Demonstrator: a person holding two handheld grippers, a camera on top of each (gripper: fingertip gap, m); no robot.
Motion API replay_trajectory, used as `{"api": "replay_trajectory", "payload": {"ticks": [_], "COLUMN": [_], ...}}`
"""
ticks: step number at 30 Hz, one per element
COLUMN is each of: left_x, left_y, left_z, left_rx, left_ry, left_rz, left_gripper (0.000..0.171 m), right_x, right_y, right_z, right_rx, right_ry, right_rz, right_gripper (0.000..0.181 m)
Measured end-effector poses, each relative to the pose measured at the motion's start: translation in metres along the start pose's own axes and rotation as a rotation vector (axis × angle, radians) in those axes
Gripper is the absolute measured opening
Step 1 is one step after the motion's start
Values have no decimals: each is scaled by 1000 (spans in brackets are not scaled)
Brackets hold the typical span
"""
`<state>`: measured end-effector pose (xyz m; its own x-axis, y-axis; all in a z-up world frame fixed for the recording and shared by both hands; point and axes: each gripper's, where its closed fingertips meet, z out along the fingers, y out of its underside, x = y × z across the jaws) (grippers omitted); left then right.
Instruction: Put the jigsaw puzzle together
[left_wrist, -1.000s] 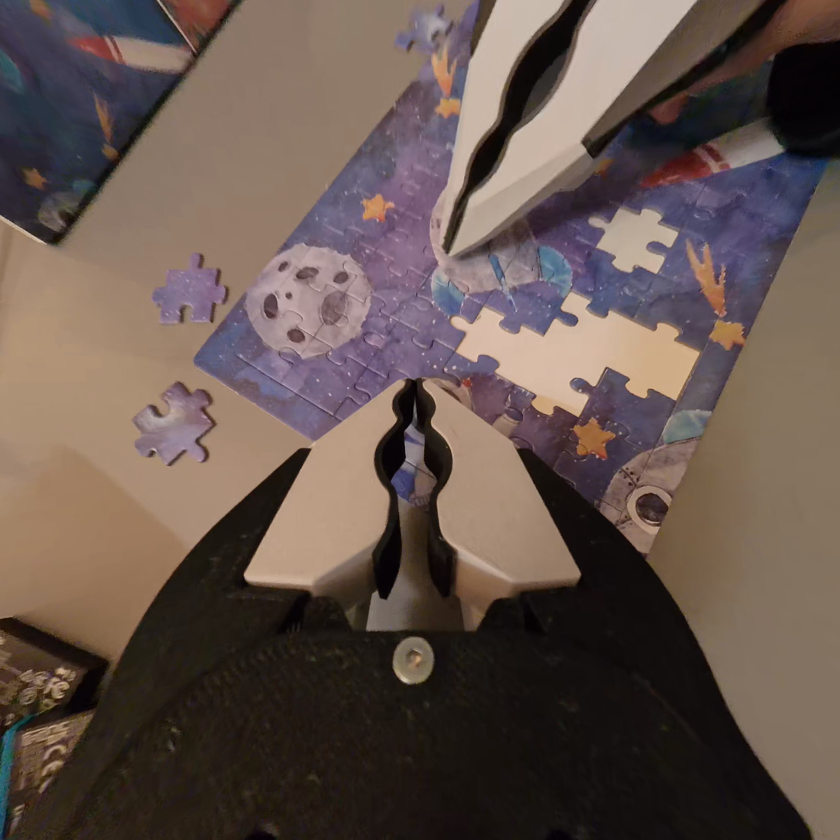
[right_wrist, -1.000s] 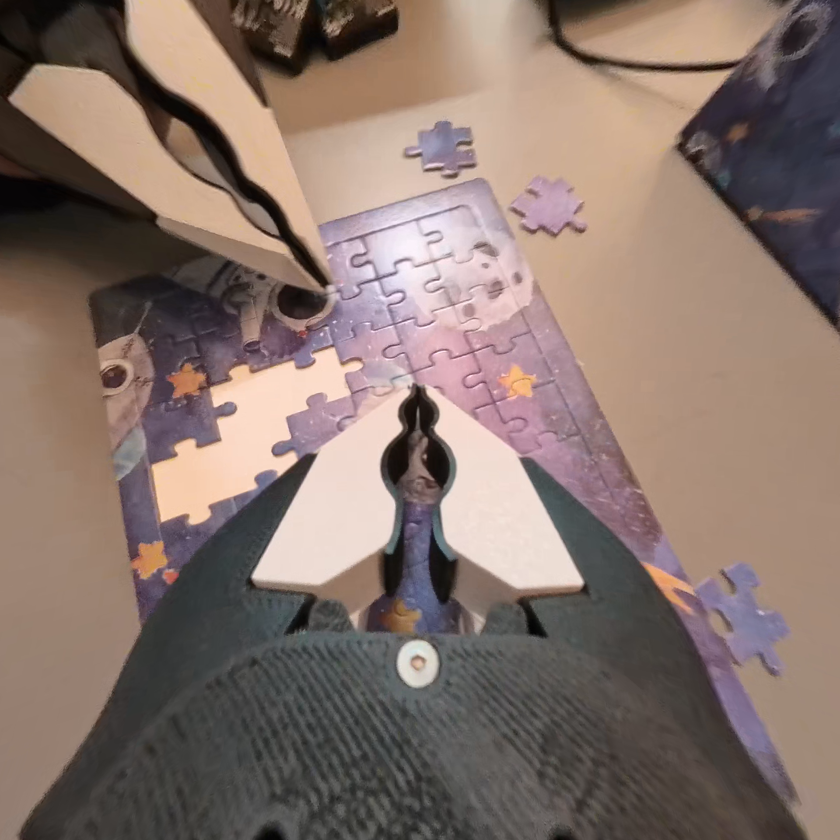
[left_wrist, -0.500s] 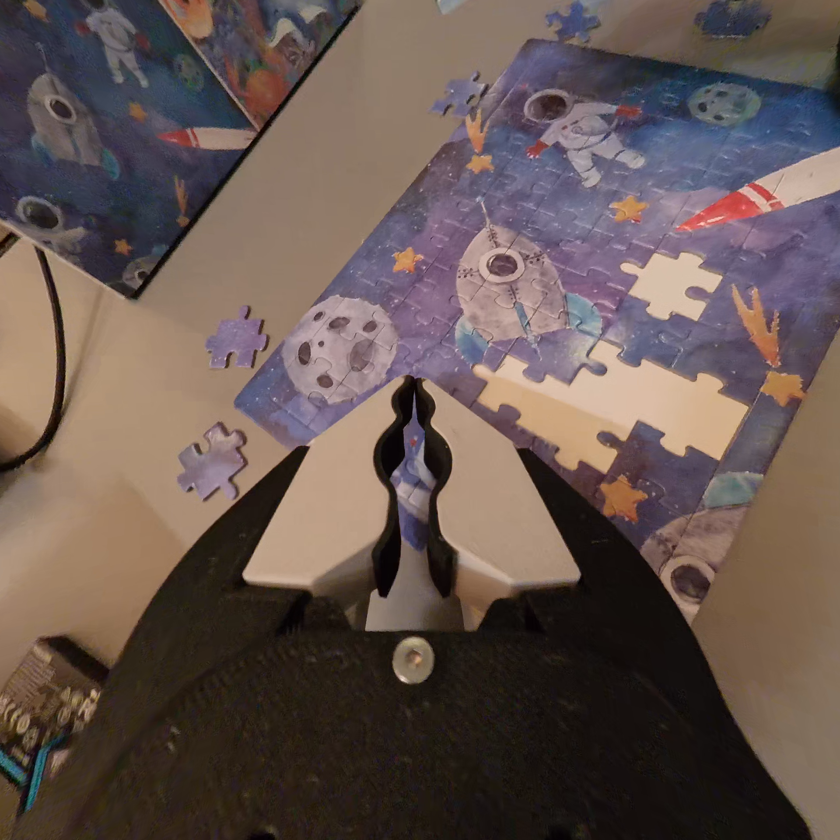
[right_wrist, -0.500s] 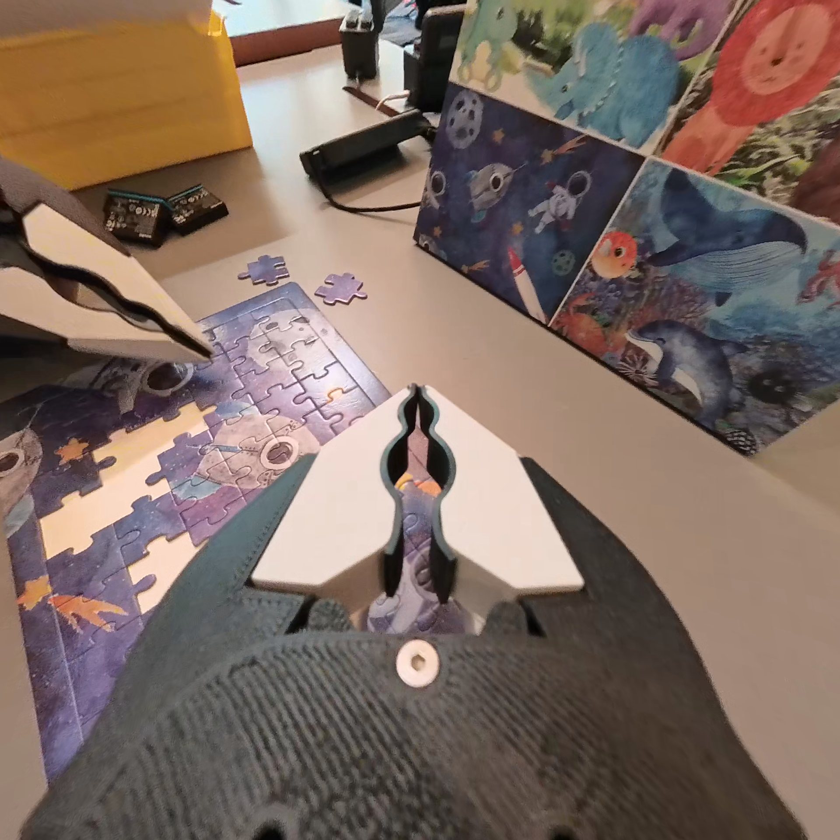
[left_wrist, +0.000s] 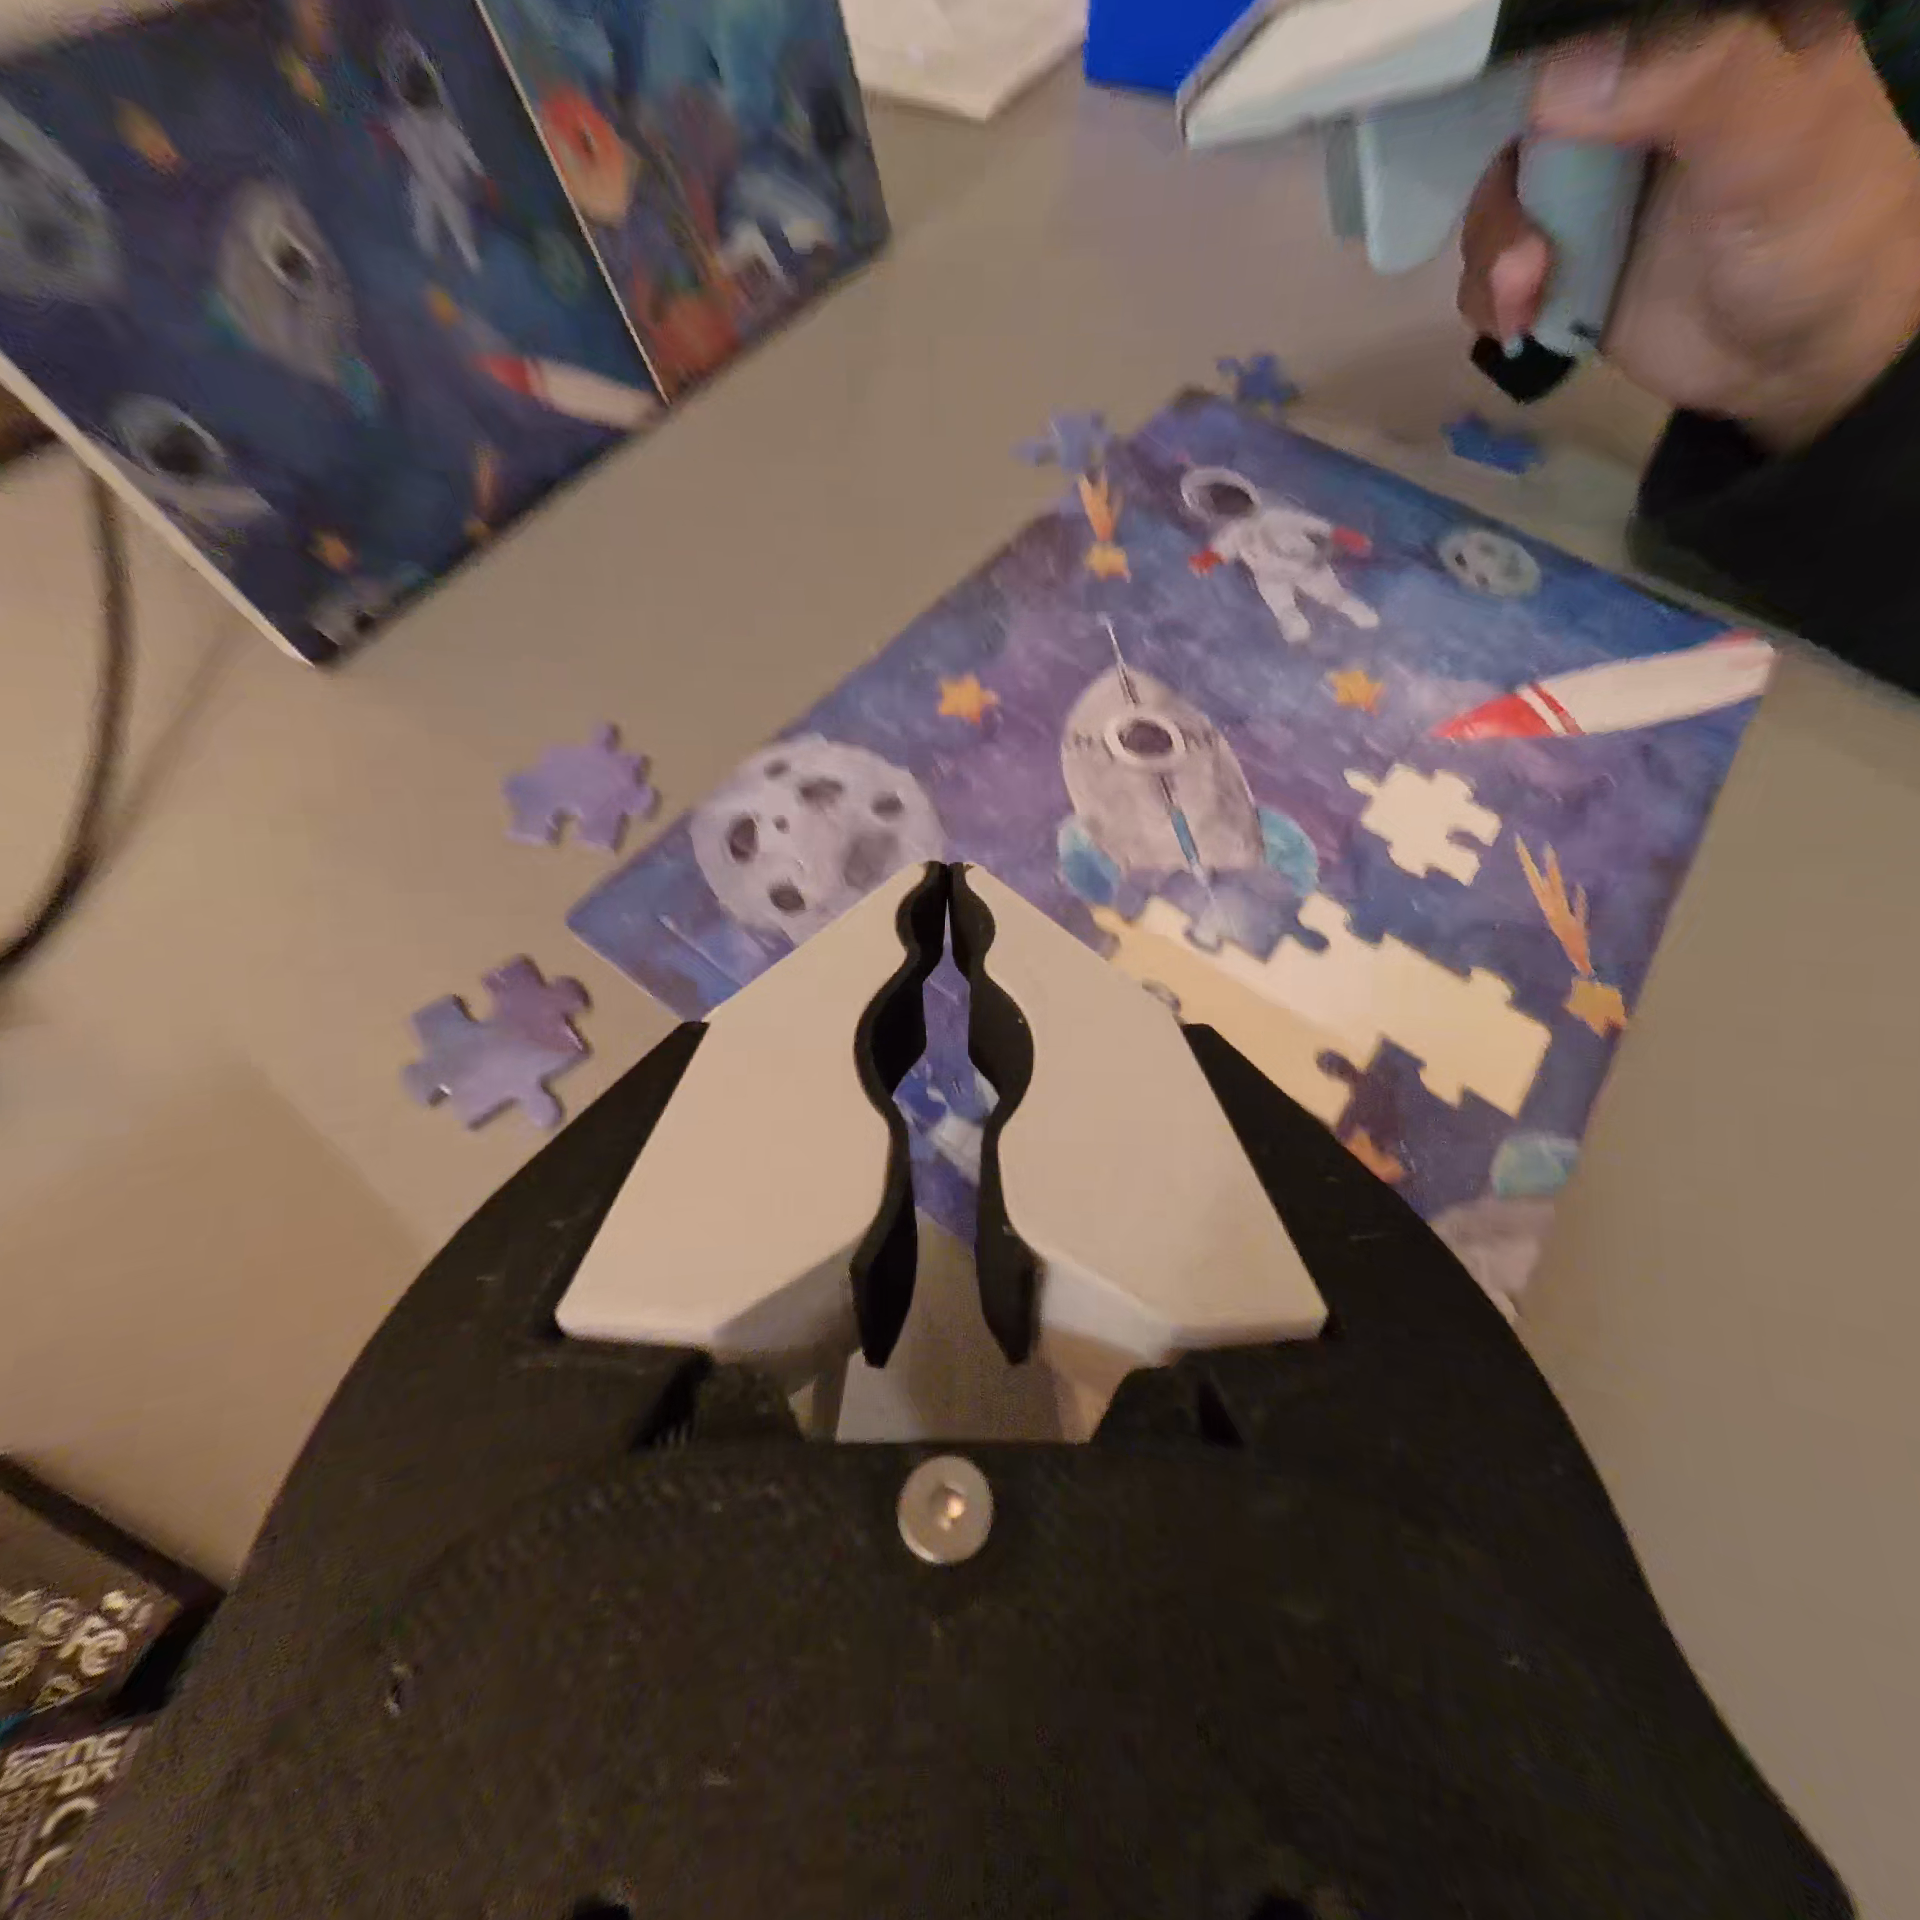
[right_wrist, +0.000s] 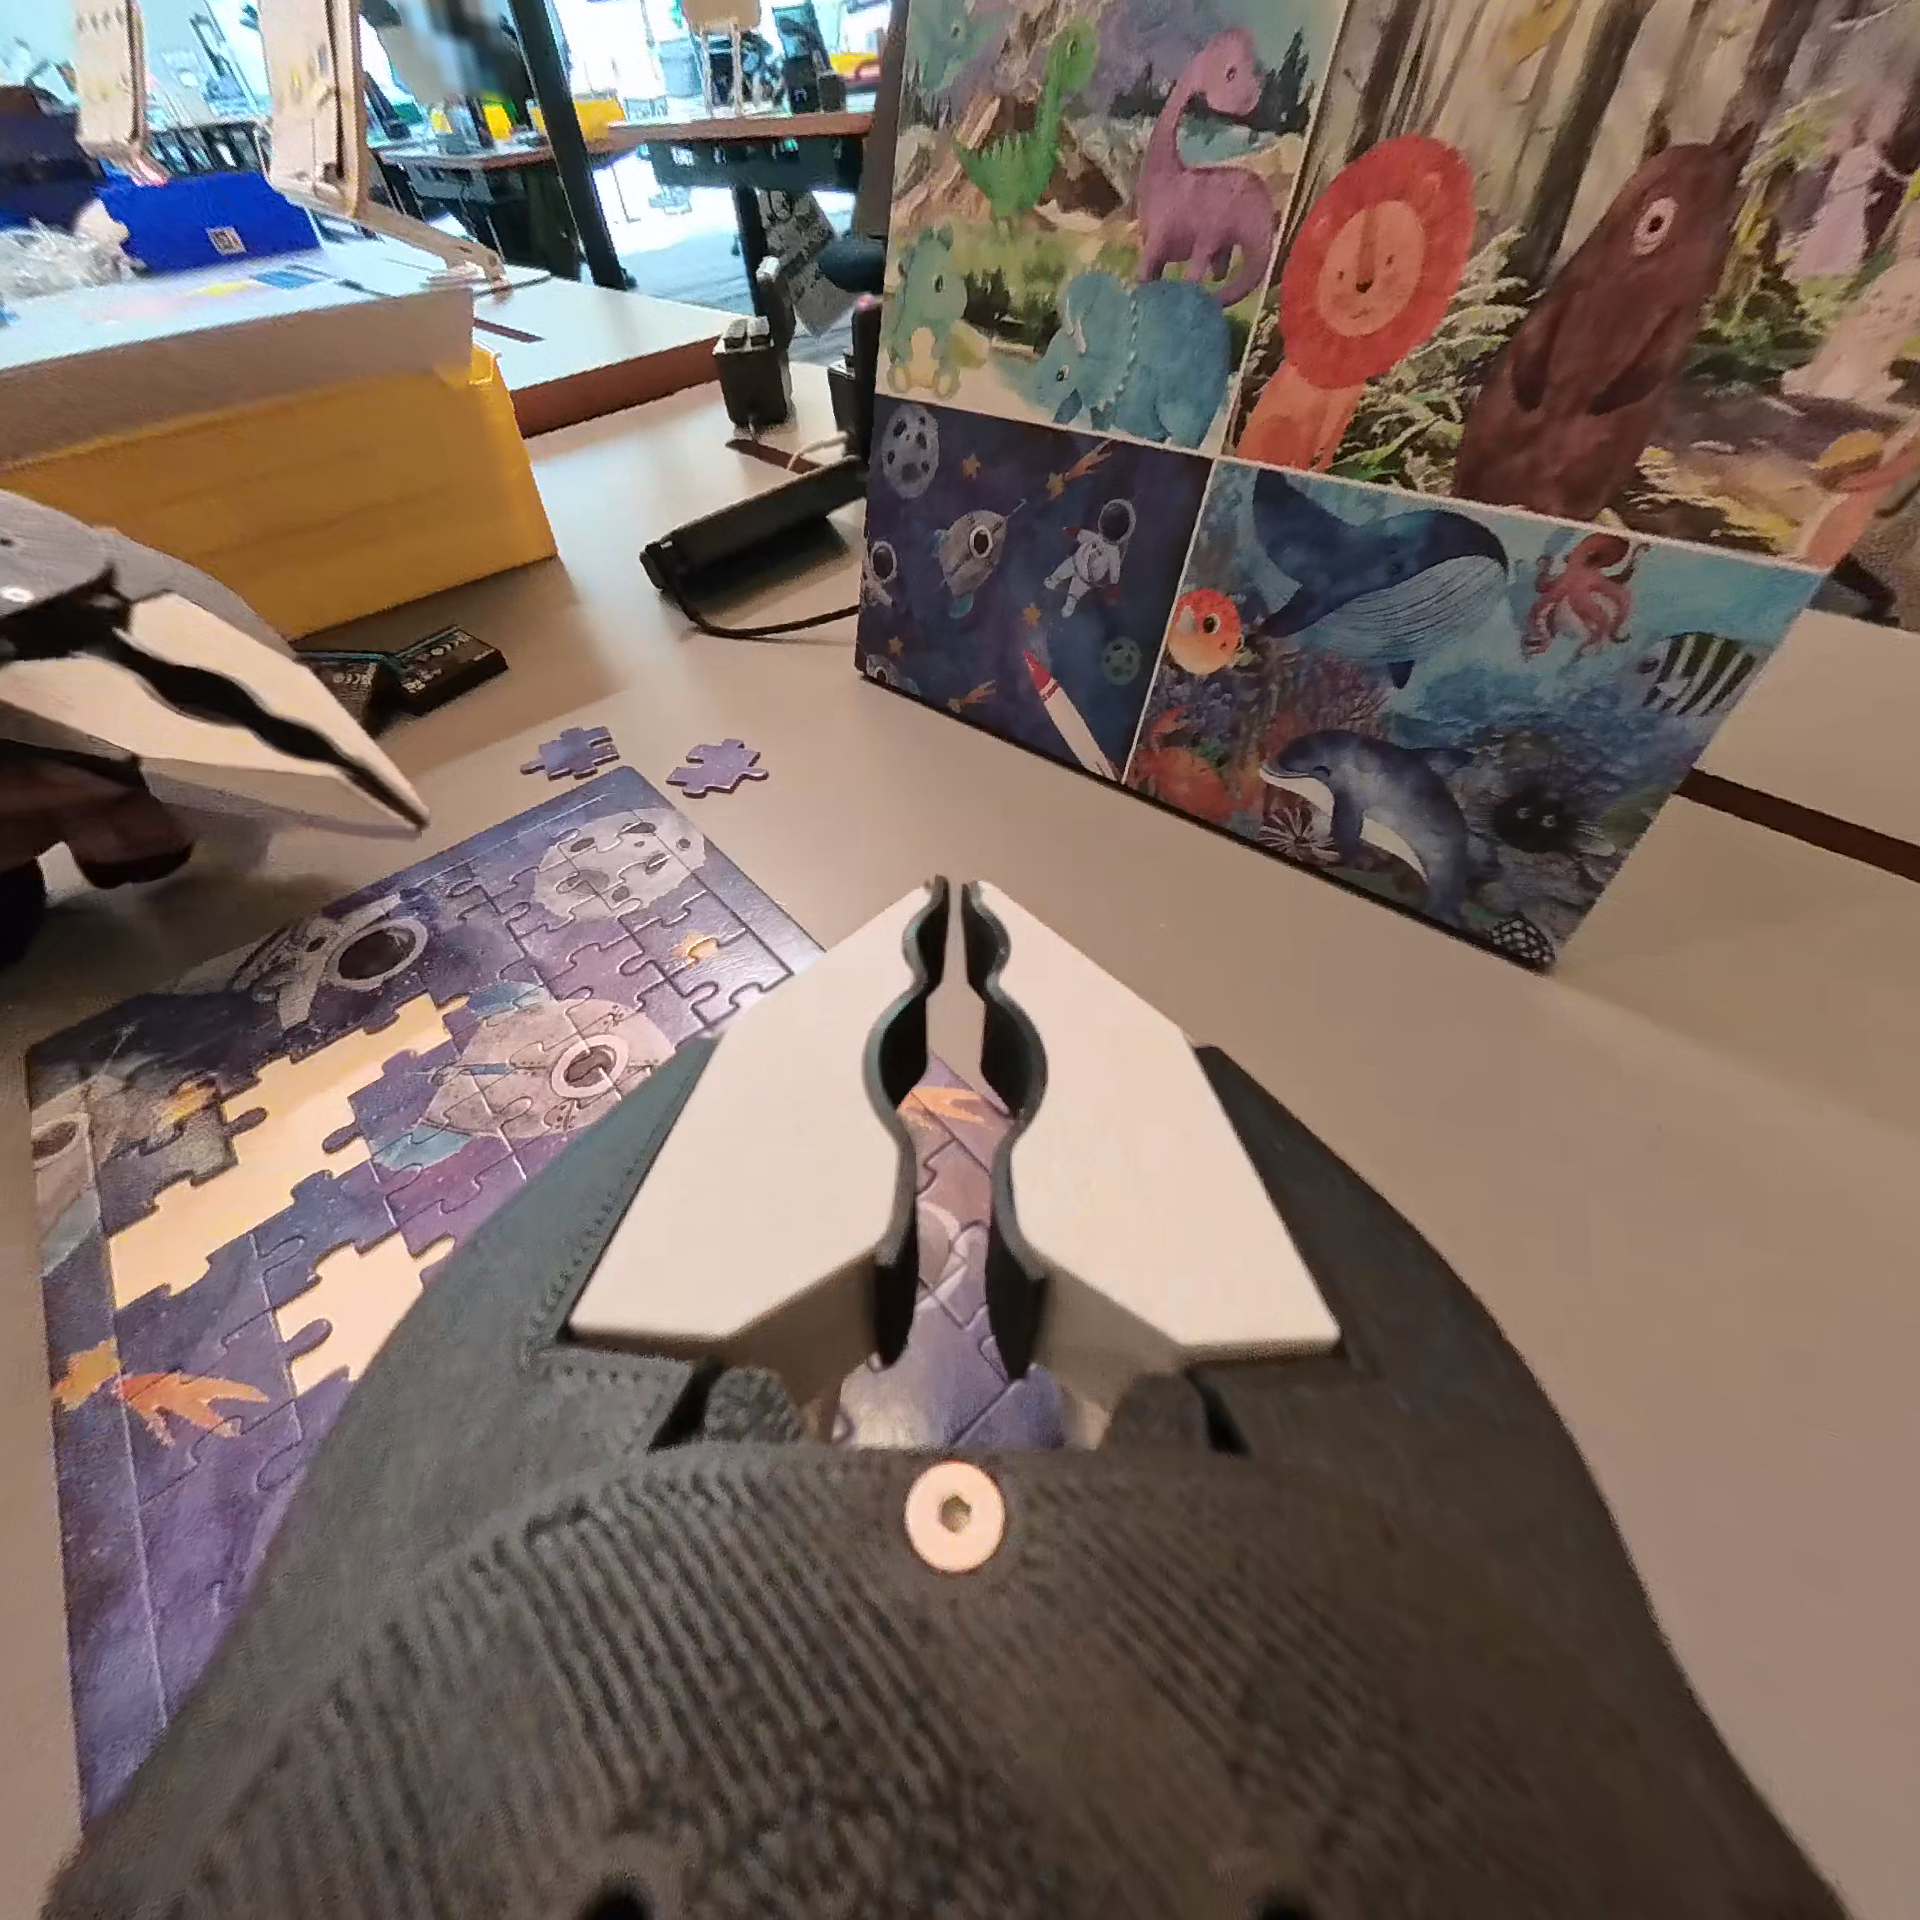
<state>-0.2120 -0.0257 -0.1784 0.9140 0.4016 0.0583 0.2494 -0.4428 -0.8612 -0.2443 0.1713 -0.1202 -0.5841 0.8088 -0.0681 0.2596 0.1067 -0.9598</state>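
Left wrist view first: the left tool hovers above the near edge of the space jigsaw puzzle, its jaws pinched almost to touching at the tips, and nothing sits between them. The puzzle lies flat on the bench, mostly built, with a long bare gap near its near-right edge and a smaller single-piece hole just beyond it. Two loose pieces wait on the bench off the puzzle's left corner: one purple piece and another closer in. More pieces lie at the far edge, blurred. The puzzle box stands at the far left. Up top right, a hand holds the right tool, well clear of the puzzle.

Over to the right wrist view: the right tool is lifted high, looking across the bench at the box, jaws narrow with a thin slit at the tips, holding nothing. The left tool shows at the left edge over the puzzle's far corner, closed up. The two loose pieces lie just past the puzzle's far edge.

The step in hand looks like fetching the next piece. To do it well: open the jaws before descending, pinch a loose piece by its edge, match its tabs to the gap, then lower it flat.
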Motion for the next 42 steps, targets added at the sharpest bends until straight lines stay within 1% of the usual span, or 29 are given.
{"api": "replay_trajectory", "payload": {"ticks": [1, 2, 3, 5, 6, 7, 10, 13, 14, 15, 17, 18, 19, 20, 22, 23, 24, 25, 26, 28, 29, 31, 34, 35, 36, 37, 38, 42], "left_x": [2, 3, 2, 6, 8, 11, 18, 21, 24, 26, 26, 25, 24, 20, 9, 0, -10, -19, -29, -46, -50, -56, -61, -63, -65, -66, -67, -67], "left_y": [6, 6, 1, -10, -9, -4, 33, 8, 3, 4, 30, 35, 28, 15, -16, -27, -31, -27, -21, -3, 1, 1, -5, -5, -3, 0, 2, 4], "left_z": [-1, -3, -5, -7, -4, 4, 28, 24, 21, 19, 21, 22, 22, 23, 21, 19, 17, 16, 17, 17, 14, 11, 6, 6, 6, 8, 9, 11], "left_rx": [-30, -24, 11, 77, 70, 32, -244, -148, -134, -158, -329, -366, -329, -266, -107, -47, -17, -9, -8, -37, -57, -60, -32, -25, -24, -32, -50, -61], "left_ry": [36, 33, 5, -21, -17, 1, 61, 68, 107, 153, 245, 282, 311, 337, 396, 407, 400, 369, 308, 179, 146, 100, 99, 96, 96, 93, 95, 77], "left_rz": [2, 30, 74, 145, 152, 144, 165, 234, 245, 268, 315, 327, 316, 284, 177, 124, 78, 62, 75, 118, 129, 138, 104, 91, 79, 68, 59, 79], "left_gripper": [0, 0, 0, 0, 0, 0, 0, 0, 0, 0, 0, 0, 0, 0, 0, 0, 0, 0, 0, 0, 0, 0, 5, 5, 6, 8, 11, 15], "right_x": [1, 3, 4, 2, 0, -2, -6, -7, -6, -4, 1, 3, 5, 9, 18, 22, 24, 25, 23, 15, 11, 6, 3, 0, -1, -1, -1, 4], "right_y": [2, 5, 6, 6, 7, 8, 12, 13, 12, 11, 11, 12, 12, 10, 4, 5, 8, 12, 15, 16, 16, 20, 23, 22, 21, 21, 22, 34], "right_z": [-1, -1, -1, 0, 1, 3, 8, 12, 12, 13, 16, 17, 17, 16, 13, 12, 12, 12, 10, 6, 4, 1, 0, 0, 1, 2, 3, 2], "right_rx": [2, 6, 16, 38, 42, 39, 6, -12, -18, -23, -42, -57, -64, -51, -10, -10, -28, -50, -63, -66, -69, -107, -172, -175, -174, -175, -184, -251], "right_ry": [-2, 2, 7, -10, -20, -27, -16, 1, 7, 10, -2, -17, -29, -23, 2, -5, -26, -55, -91, -157, -173, -149, -48, -25, -5, 11, 18, -9], "right_rz": [8, 17, 24, 27, 27, 25, -11, -76, -99, -120, -154, -177, -213, -262, -345, -354, -335, -294, -246, -175, -169, -240, -432, -478, -507, -521, -521, -481], "right_gripper": [4, 9, 13, 15, 15, 15, 13, 9, 9, 9, 8, 3, 0, 0, 0, 0, 0, 0, 2, 12, 16, 18, 17, 19, 26, 36, 42, 44]}}
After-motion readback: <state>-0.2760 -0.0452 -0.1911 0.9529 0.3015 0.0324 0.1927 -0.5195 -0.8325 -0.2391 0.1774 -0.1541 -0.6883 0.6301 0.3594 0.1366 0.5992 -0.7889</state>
